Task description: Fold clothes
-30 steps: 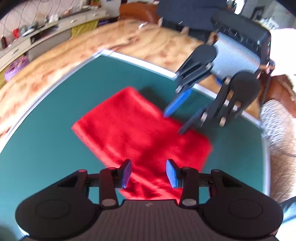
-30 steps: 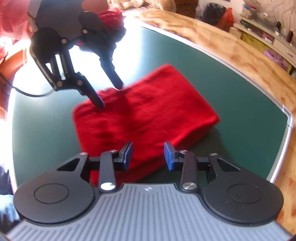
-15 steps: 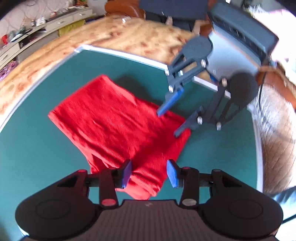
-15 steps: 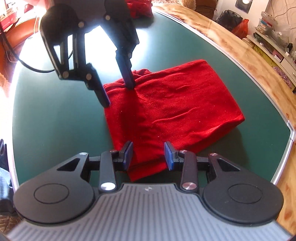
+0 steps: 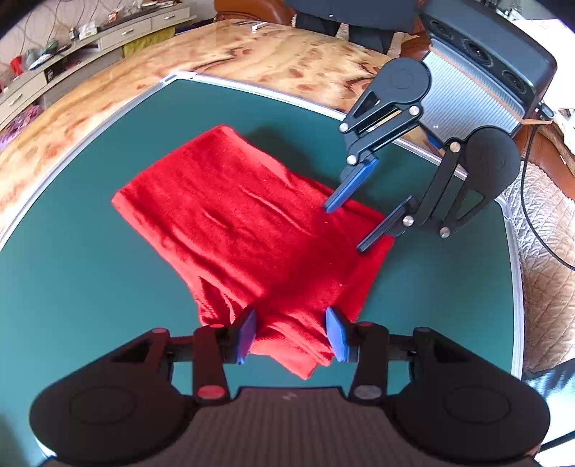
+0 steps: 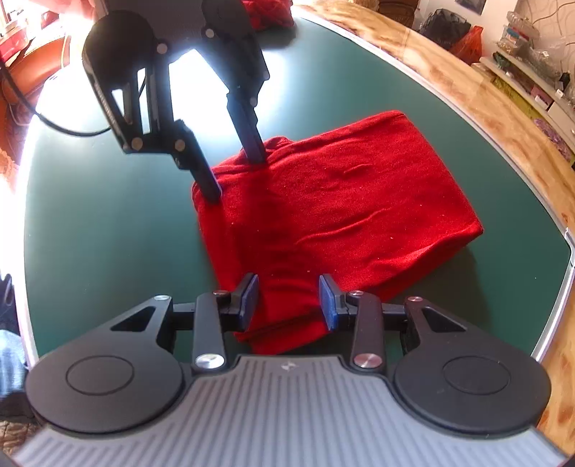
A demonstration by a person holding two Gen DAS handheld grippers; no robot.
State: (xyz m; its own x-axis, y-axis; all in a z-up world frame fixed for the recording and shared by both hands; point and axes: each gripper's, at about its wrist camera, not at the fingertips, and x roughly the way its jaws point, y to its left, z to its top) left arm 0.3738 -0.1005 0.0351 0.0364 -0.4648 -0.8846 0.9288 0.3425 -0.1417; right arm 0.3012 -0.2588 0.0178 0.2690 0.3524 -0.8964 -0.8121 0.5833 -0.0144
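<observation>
One red cloth (image 5: 248,230) lies folded on the green mat (image 5: 82,273) that covers the middle of the wooden tabletop (image 5: 251,54). It looks soft and floppy, a bit fuzzy, and light. It will bend and sag when lifted, so I think it is best picked up at two corners at once, one for each tool. If only one corner is pinched, the layers may slide open (soft cloth does that).

The left gripper (image 5: 291,334) has its fingers apart. They sit on each side of the near corner of the cloth, and they are not squeezing it yet. The right gripper (image 6: 289,301) has its fingers apart too, over the corner at its own end. In the left camera, the right gripper's two finger tips seem to rest on or just above the cloth, but I cannot tell if they press down.

Counting: one folded red cloth here, two grippers, one green mat. At the far edge of the mat in the right camera there is another red bundle (image 6: 267,14), maybe more clothes, but it is too far away to tell. A long cabinet (image 5: 72,54) with small things on it stands behind the tabletop.
</observation>
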